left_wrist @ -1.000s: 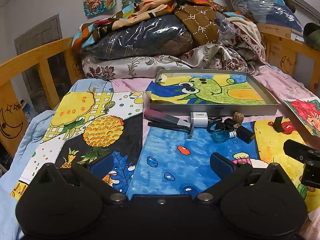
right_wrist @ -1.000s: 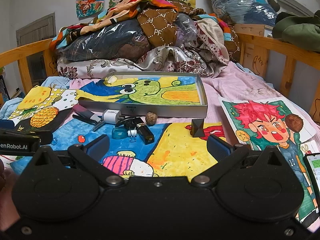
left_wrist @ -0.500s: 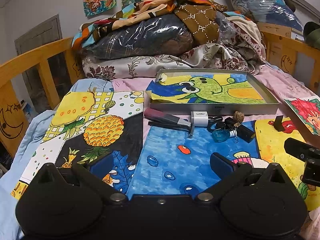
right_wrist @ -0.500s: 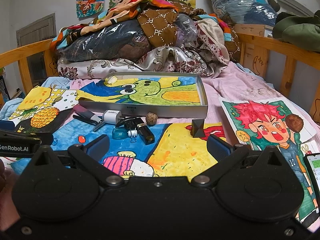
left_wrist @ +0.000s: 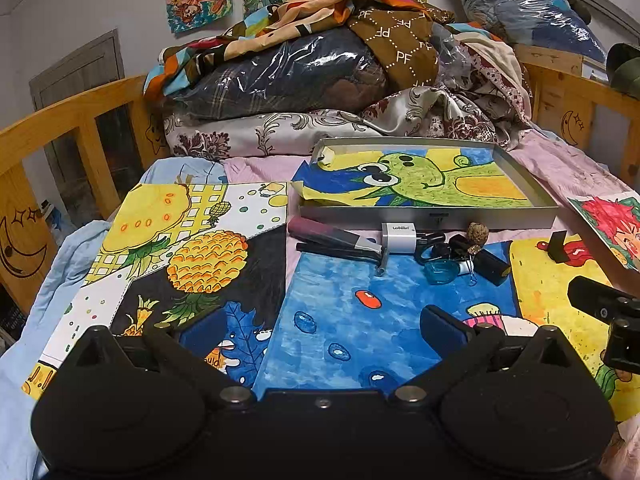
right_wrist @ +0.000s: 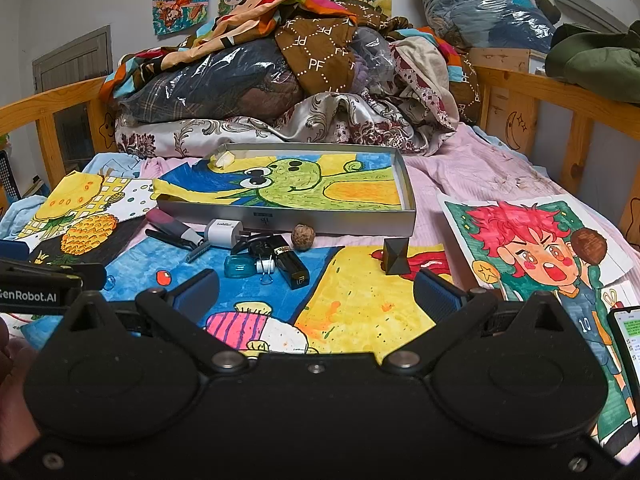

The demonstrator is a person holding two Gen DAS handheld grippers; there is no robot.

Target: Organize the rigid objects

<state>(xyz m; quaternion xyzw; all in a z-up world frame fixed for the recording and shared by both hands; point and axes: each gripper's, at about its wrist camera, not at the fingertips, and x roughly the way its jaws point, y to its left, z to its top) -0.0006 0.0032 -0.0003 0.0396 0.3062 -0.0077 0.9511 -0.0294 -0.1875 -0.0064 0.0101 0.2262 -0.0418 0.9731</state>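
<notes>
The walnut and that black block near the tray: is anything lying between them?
No. In the right wrist view only bare drawing paper and pink sheet lie between the walnut and the black block; the tray sits behind both.

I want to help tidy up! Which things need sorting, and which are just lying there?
For the job: grey tray, pliers, white charger, blue bottle, walnut, black block.

Just lying about: drawings, bedding pile, phone.
</notes>
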